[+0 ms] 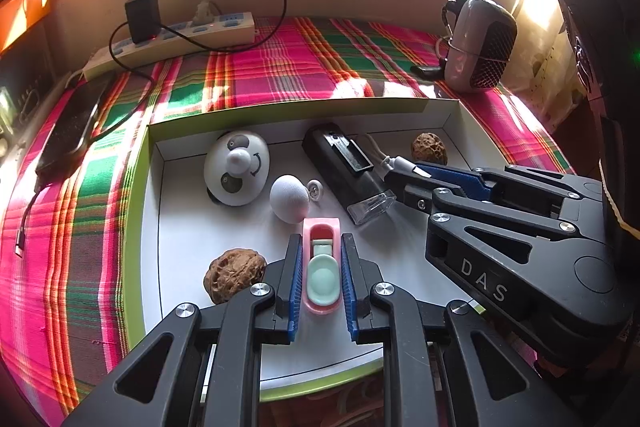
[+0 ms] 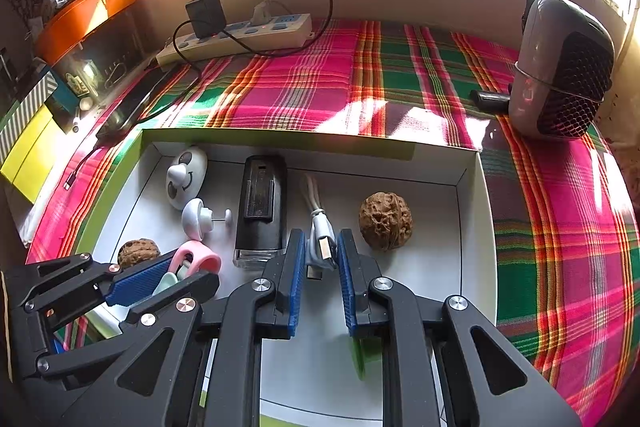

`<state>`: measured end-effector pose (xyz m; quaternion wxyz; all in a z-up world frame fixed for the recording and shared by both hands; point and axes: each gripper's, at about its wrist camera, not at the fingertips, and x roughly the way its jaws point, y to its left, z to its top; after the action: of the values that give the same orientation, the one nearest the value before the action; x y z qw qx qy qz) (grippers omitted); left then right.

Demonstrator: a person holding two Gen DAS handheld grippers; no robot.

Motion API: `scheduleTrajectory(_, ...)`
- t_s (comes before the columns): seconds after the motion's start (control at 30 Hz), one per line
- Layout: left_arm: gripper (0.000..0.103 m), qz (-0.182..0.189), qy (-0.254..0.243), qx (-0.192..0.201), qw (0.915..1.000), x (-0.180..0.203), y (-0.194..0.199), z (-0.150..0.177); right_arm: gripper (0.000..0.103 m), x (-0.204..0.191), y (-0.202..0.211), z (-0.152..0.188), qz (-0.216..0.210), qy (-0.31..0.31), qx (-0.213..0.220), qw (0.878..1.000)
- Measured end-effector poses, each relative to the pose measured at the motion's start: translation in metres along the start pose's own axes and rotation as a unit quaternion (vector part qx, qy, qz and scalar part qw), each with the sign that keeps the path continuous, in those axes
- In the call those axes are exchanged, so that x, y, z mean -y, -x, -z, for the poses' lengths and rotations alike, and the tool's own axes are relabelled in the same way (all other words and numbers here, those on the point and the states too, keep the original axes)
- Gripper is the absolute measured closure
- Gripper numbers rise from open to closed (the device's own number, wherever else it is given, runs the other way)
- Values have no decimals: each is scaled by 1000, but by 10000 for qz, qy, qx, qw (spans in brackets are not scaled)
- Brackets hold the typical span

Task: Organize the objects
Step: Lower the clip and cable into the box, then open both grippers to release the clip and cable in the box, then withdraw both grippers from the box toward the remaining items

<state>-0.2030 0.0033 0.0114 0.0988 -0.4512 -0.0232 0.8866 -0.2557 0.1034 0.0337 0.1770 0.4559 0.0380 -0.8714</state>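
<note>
Hand-held grippers [image 1: 321, 267] [image 2: 321, 255] around clip [image 1: 321, 263], cable [image 2: 322, 235]

We see a shallow white box [image 1: 152, 227] with a green outer rim lying flat and open on the plaid cloth. Inside it lie:

- a white panda-face holder [image 1: 237, 167], at the far left;
- a white knob with a small pin [image 1: 289, 199], just beside the holder;
- a black rectangular device with a clear end [image 1: 345, 167], lying flat at the centre;
- a white USB cable [image 2: 320, 227], right of the device;
- one walnut [image 2: 385, 220] at the far right;
- a second walnut [image 1: 233, 273] at the near left;
- a pink-and-mint clip [image 1: 321, 263], beside the second walnut.
</note>
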Motion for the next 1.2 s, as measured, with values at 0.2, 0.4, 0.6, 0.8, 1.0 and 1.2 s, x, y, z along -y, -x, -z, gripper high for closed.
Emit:
scheduleTrajectory(0.2,82,4,-34,-12,10000,0,1,0,85,-1,1,1,39,-8,2,10000)
scheduleTrajectory(0.4,79,-41,-30,-3,10000,0,3,1,82,-1,5,0,57,-21,61,10000)
scheduleTrajectory(0.6,77,-54,-86,98,9999,3,12,1,74,-1,13,1,61,-69,130,9999)
scheduleTrajectory(0.8,77,-103,-79,153,9998,2,22,4,65,-2,26,4,86,-98,264,9996)
scheduleTrajectory(1.0,77,-90,-60,270,9996,2,36,9,65,-5,38,11,76,-146,342,9993)
scheduleTrajectory(1.2,77,-55,-56,363,9993,3,48,16,65,-8,53,19,63,-201,457,9987)
